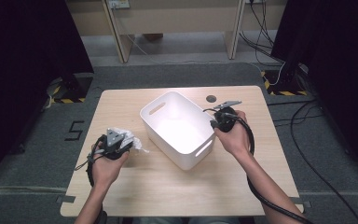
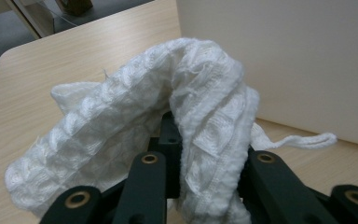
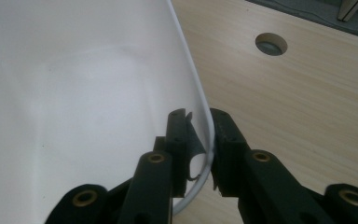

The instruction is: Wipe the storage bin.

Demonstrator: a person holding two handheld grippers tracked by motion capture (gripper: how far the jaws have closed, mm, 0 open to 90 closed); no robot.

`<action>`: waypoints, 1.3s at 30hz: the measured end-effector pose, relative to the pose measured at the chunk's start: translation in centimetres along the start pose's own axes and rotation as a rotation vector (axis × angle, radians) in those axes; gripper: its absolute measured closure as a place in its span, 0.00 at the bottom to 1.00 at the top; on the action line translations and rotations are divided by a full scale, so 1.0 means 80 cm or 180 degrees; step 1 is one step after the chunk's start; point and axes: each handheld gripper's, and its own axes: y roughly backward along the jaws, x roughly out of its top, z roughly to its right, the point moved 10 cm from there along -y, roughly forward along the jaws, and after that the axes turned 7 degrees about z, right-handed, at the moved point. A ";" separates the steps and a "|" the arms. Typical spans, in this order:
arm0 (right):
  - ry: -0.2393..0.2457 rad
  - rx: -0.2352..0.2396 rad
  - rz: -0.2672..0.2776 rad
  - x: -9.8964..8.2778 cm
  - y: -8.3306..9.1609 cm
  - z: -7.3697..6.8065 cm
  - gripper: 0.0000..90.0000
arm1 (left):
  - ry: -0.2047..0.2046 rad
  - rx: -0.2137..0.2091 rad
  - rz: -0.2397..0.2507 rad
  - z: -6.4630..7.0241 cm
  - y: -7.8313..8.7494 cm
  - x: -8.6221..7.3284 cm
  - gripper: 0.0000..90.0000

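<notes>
High view: a white bin [image 1: 179, 128] sits mid-surface [image 1: 135, 186]. The left gripper [image 1: 116, 142] holds a white cloth [image 1: 131, 140] just left of the bin; the right gripper [image 1: 221, 119] is at the bin's right rim.

Left gripper view: the jaws are clenched on the waffle-weave cloth [image 2: 168, 121], which drapes over them, the bin wall [image 2: 298, 60] close behind.

Right gripper view: the jaws grasp the bin's rim [image 3: 200, 102], one inside, one outside. A round hole [image 3: 271, 44] lies in the surface beyond.

Left claw [image 1: 122, 143] clamped tight, forearm entering from below. Right claw [image 1: 216, 122] pinched nearly closed, jaws just been closing, wrist angled inward.
</notes>
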 end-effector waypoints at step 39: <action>-0.0120 0.0350 -0.0247 -0.041 0.036 -0.002 0.94 | -0.0486 -0.0192 -0.0079 -0.016 -0.058 0.013 0.83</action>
